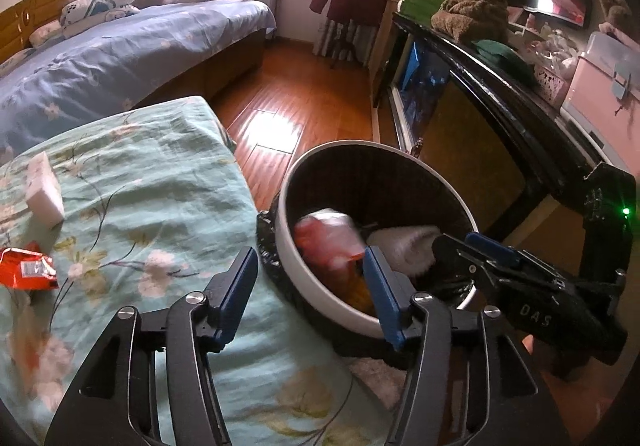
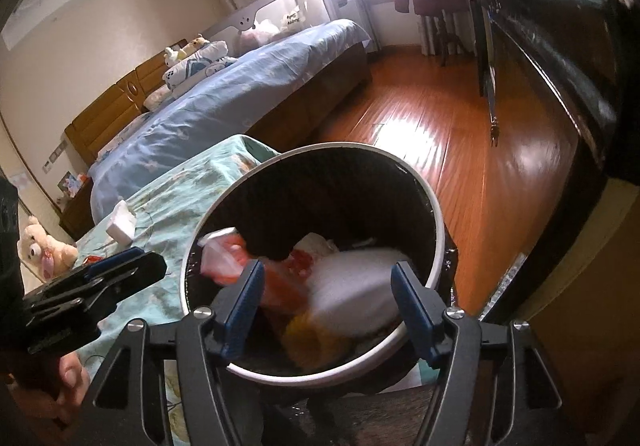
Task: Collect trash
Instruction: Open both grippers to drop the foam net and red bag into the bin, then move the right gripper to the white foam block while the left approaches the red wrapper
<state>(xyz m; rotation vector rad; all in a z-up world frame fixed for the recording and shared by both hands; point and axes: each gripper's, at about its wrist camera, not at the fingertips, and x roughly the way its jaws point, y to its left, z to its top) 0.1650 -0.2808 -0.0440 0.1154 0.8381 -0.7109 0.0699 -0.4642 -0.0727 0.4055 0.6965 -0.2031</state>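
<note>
Trash bin (image 2: 434, 222): round, white rim, black liner, set on the floor beside the floral-covered surface (image 1: 160, 174). Contents: a red-and-white wrapper (image 2: 228, 258), a blurred white wad (image 2: 352, 286) and a yellow piece (image 2: 316, 342).

Left gripper (image 1: 310, 286): jaws parted, nothing gripped, held at the bin's near rim.

Right gripper (image 2: 326, 298): jaws spread wide over the bin mouth, nothing gripped.

Uncollected on the cover: 1 red wrapper (image 1: 26, 266), 1 white foam block (image 1: 44, 186).

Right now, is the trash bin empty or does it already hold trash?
Holds trash: inside the trash bin lie a red-and-white wrapper and a white bundle.
</note>
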